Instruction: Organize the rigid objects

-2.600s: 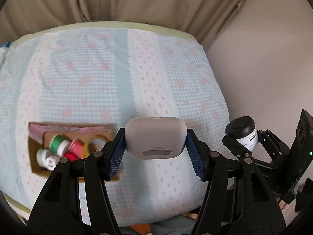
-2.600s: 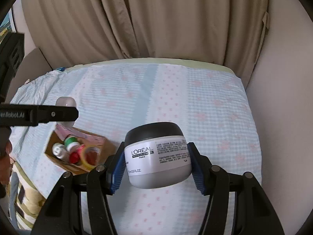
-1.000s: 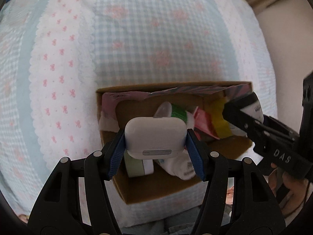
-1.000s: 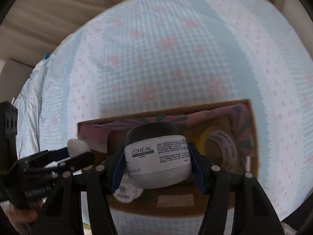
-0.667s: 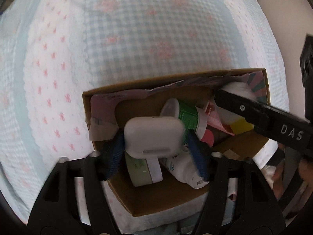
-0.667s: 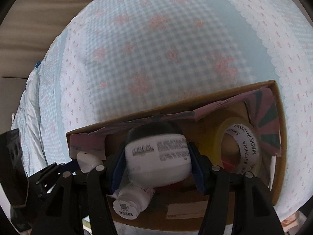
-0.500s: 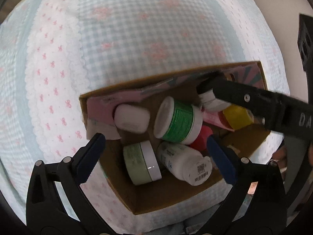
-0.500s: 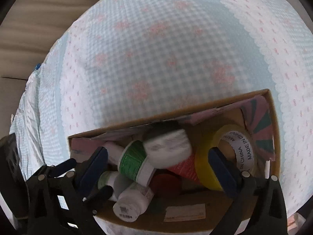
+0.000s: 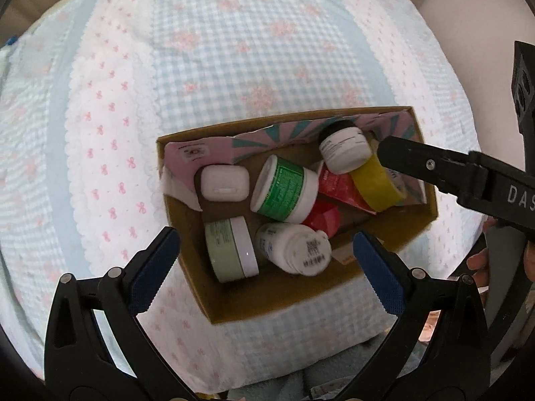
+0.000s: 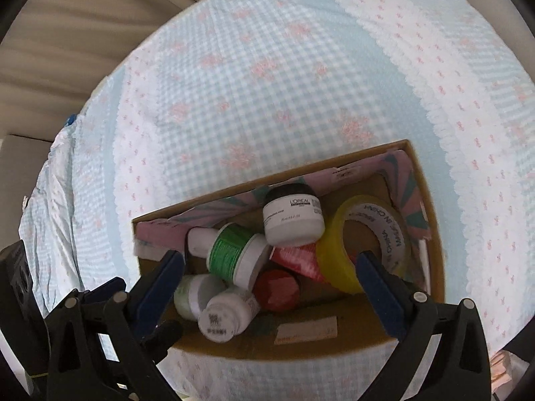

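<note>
Nearest, two hand-held grippers hang over one cardboard box (image 9: 394,234). The left hand-held gripper (image 9: 265,252) has its blue pads spread wide with nothing between them; the right hand-held gripper (image 10: 269,269) is likewise released and grasps nothing.

The box sits on a bed covered with a blue-checked sheet (image 9: 234,43) printed with pink bows. Inside, at the near side, lie one white pill bottle (image 9: 294,252) on its side and one pale green jar (image 9: 230,249) to its left. One red lid (image 9: 322,217) shows just right of the bottle. In the middle lies one green-labelled jar (image 9: 284,192), tilted. Left of it, against the far-left corner, rests one white earbud case (image 9: 224,182). To the right stands one roll of yellow tape (image 10: 364,240) on edge, with one red packet (image 10: 296,260) between it and the green-labelled jar. At the far wall, one white cream jar (image 10: 292,219) with a black lid rests on top of the others. Pink patterned paper (image 9: 200,148) lines the far wall.
</note>
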A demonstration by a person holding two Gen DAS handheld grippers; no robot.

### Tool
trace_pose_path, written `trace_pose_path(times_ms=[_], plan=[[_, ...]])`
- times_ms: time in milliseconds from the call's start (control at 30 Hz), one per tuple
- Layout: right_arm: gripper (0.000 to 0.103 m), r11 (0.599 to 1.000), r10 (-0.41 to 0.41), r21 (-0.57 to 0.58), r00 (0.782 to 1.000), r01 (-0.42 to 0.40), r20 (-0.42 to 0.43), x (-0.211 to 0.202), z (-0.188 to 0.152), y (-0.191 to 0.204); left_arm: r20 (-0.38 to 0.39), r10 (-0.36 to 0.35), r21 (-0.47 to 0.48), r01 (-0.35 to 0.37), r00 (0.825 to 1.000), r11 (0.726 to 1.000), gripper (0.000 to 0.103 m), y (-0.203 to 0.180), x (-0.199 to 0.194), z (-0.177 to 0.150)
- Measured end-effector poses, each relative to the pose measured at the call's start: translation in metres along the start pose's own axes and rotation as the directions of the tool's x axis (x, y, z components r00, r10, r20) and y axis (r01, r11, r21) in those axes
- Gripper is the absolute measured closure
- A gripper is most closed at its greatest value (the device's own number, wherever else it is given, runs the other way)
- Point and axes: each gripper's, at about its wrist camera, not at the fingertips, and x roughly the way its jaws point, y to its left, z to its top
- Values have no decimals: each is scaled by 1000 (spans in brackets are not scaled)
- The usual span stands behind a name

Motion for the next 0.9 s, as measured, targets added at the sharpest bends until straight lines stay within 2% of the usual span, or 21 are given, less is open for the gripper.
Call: trace_pose_path(times_ms=[100, 200, 333, 500, 633, 767, 833, 900], plan=[[1, 1000, -1, -31, 1000, 2, 20, -22, -7, 5, 29, 17, -2, -17, 999, 1000, 0, -9, -21, -8], [1, 998, -13, -64, 997, 18, 73, -65, -19, 8, 98, 4, 10, -5, 995, 1000, 0, -22, -58, -17], [1, 988, -49, -138, 983, 74, 174, -128, -31, 12, 211, 52, 23, -58, 976, 998, 0, -43, -116, -27], [1, 980, -54, -165, 947, 111, 317, -208, -44, 4, 391, 61, 26, -77, 919, 997, 0, -77, -194, -40], [1, 969, -47, -198, 898, 147, 437, -269, -60, -5, 490, 76, 16, -96, 868, 995, 0, -112, -241, -53], [1, 944, -34, -257, 839, 205, 542, -322, -78, -15, 601, 104, -56, -88, 792, 995, 0, -143, -283, -75], [1, 936, -27, -271, 811, 226, 584, -346, -87, -24, 641, 105, -82, -68, 760, 994, 0, -155, -297, -86], [1, 928, -23, -276, 781, 248, 625, -365, -95, -35, 689, 111, -103, -55, 716, 993, 0, -171, -312, -100]])
